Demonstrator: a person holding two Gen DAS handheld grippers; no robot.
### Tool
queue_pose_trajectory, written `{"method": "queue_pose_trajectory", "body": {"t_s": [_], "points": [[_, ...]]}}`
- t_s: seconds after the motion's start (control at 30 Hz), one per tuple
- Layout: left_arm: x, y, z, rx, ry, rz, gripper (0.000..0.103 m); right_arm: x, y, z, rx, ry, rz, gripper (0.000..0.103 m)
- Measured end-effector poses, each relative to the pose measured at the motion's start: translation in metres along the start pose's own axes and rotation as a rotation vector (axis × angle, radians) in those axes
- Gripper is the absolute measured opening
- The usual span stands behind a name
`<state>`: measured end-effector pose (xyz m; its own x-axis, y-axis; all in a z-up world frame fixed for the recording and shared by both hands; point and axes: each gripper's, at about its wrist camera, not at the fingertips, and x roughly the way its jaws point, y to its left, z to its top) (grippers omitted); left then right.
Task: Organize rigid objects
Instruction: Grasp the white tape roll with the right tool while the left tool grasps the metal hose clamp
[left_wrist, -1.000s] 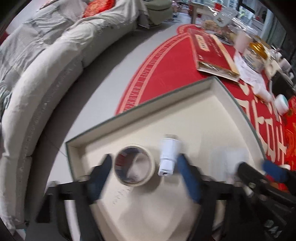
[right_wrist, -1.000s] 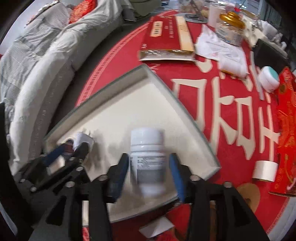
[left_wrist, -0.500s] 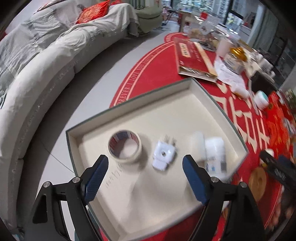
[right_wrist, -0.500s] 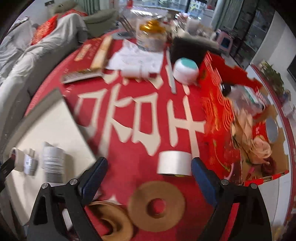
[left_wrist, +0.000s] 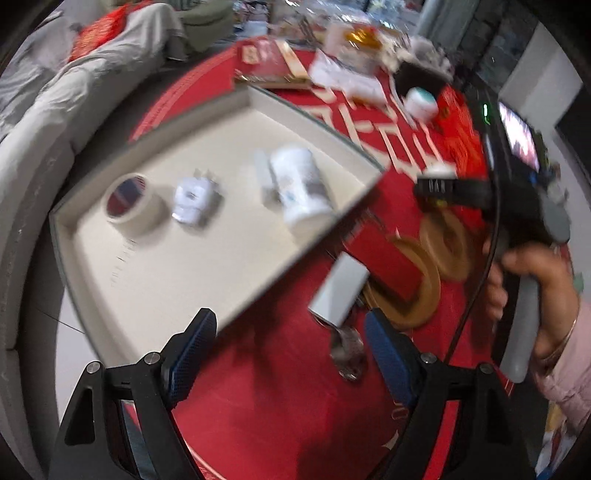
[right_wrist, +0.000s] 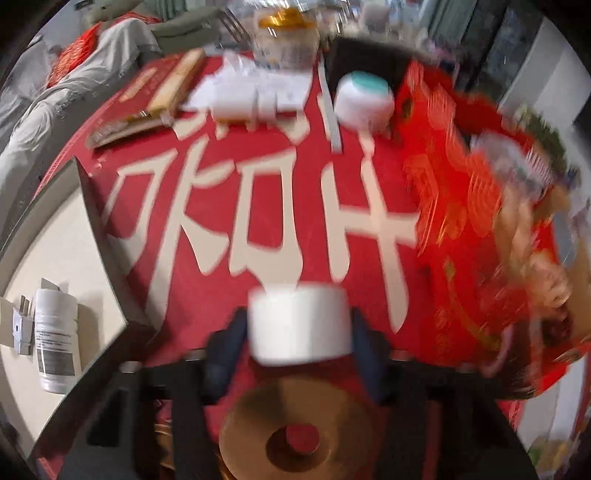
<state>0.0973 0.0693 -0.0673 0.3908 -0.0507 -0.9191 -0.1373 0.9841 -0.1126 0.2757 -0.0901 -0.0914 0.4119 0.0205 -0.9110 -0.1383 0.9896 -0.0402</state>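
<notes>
While just closing, right gripper (right_wrist: 299, 347) jaws either side of white roll (right_wrist: 299, 323)

Open left hand-held gripper (left_wrist: 284, 354) above red tablecloth (left_wrist: 266, 406)

Tablecloth (right_wrist: 280, 177): deep red, big cream characters across it. Tray (left_wrist: 155, 266) on it: cream inside, grey-green rim. In the tray, a beige tape ring (left_wrist: 129, 201) showing red and blue through its hole, a white plug (left_wrist: 194, 201), a white bottle (left_wrist: 301, 186) with a grey-and-white label. Beyond the tray: white roll (right_wrist: 299, 325), blurred; tan cardboard rings (right_wrist: 295, 432); white jar with teal top (right_wrist: 364, 96); bright orange-red bag with gold print (right_wrist: 461, 229). Gripper pads (left_wrist: 192, 354) dark blue, stippled, on black arms. Sleeve (left_wrist: 569, 373) pale pink.
</notes>
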Motion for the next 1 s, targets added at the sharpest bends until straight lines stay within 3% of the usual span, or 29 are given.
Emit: {"method": "queue_pose_trajectory", "body": {"t_s": [0.3, 0.4, 0.47, 0.53, 0.63, 1.0], "points": [[0.035, -0.018, -0.013, -0.01, 0.079, 0.055, 0.085, -0.03, -0.022, -0.037, 0.075, 0.015, 0.087, 0.05], [0.036, -0.026, -0.017, 0.033, 0.069, 0.104, 0.066, -0.045, -0.028, -0.052, 0.088, 0.005, 0.102, 0.05], [0.032, -0.029, -0.018, 0.054, 0.059, 0.096, 0.033, -0.057, -0.032, -0.06, 0.094, -0.012, 0.108, 0.05], [0.029, -0.029, -0.018, 0.063, 0.071, 0.087, 0.014, -0.069, -0.035, -0.064, 0.104, -0.032, 0.116, 0.05], [0.023, -0.024, -0.022, 0.036, 0.093, 0.052, 0.013, -0.086, -0.039, -0.073, 0.116, -0.041, 0.15, 0.05], [-0.037, -0.02, -0.049, -0.011, 0.009, 0.039, 0.013, -0.121, -0.043, -0.128, 0.109, -0.019, 0.195, 0.05]]}}
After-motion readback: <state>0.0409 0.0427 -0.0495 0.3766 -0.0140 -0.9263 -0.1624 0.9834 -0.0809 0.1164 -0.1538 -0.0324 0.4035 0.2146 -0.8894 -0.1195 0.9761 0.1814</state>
